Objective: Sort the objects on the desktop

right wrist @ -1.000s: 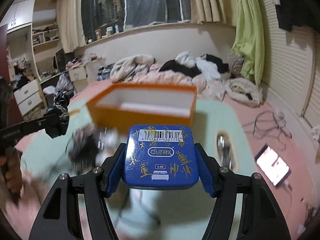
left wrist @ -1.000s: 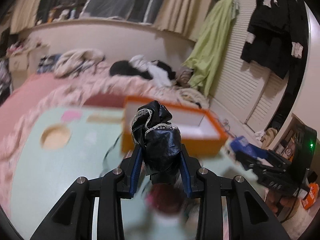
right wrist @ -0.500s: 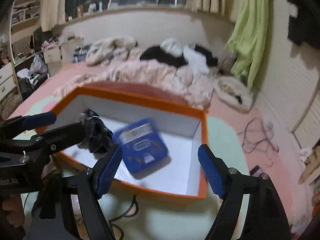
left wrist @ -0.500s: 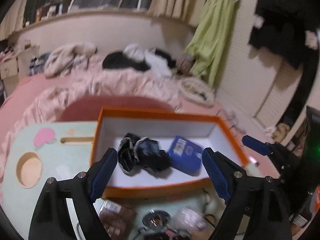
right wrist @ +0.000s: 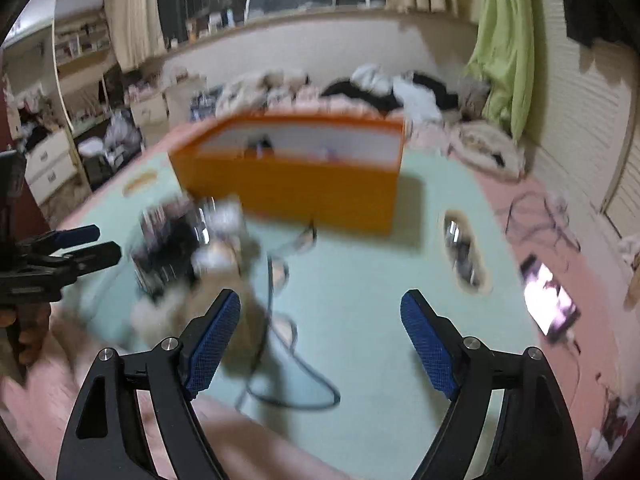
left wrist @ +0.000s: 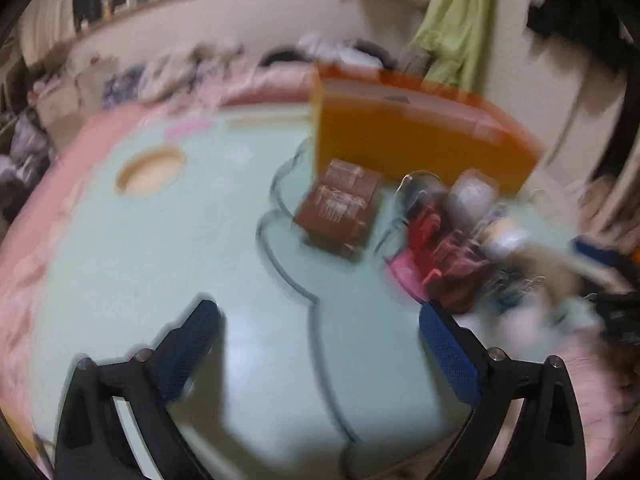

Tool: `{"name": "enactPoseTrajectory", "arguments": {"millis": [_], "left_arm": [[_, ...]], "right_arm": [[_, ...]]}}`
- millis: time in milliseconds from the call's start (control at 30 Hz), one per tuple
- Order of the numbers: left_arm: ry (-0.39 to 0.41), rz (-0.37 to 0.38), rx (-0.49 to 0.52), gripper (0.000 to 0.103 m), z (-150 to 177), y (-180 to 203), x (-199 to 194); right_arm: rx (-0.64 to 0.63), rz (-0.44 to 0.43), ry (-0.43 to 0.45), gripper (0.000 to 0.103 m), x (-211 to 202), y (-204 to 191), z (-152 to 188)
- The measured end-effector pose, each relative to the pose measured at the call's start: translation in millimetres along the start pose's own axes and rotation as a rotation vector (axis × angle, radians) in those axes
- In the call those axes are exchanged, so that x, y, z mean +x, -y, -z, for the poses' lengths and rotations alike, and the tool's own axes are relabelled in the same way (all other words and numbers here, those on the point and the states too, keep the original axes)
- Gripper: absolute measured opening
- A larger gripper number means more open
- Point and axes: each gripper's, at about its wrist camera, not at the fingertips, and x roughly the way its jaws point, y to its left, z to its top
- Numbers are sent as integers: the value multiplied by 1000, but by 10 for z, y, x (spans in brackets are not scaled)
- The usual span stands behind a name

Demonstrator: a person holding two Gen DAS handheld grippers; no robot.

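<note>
Left wrist view, nearest first: left gripper (left wrist: 318, 320), blue pads spread wide and opening, nothing between them, bare pale green table (left wrist: 160, 260) beneath. Next, a dark cable (left wrist: 288, 276) snaking across the top. Beyond it, a brown wrapped packet (left wrist: 338, 208), its print too blurred to read, lying just before the orange box (left wrist: 412, 148). To its right, a smeared heap of small items (left wrist: 452, 248), red and pink among them; no label legible. Right wrist view: right gripper (right wrist: 320, 318), jaws apart and opening, empty, over the table. Left of it the same heap, blurred, with the left gripper at the frame edge, a hand (right wrist: 24, 332) on its handle. Farther, the orange box with dark and blue contents barely visible over its rim. Lit phone (right wrist: 550, 304) on the pink bedding (right wrist: 560, 216) at right.
</note>
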Motion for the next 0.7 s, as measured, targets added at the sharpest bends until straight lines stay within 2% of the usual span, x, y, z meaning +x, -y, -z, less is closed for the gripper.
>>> {"name": "enactPoseTrajectory", "arguments": {"millis": [33,67,200,533,700], "left_arm": [[-15,12,15,103,-18,56,-26],[-15,2,28,103,-23,90,-53],[-10,11,26,103,-22,133,-164],[-7,3,21,103,-16,181,-301],[-7,4,21,103,8,176,-291]], "right_arm": [[8,16,-20,83,72,3,45],[-2,74,23,88,131,-10,70],[29,74,49,102,227,17,118],[39,82,82,102,131,25,181],[72,44,114,102,56,66,203]]}}
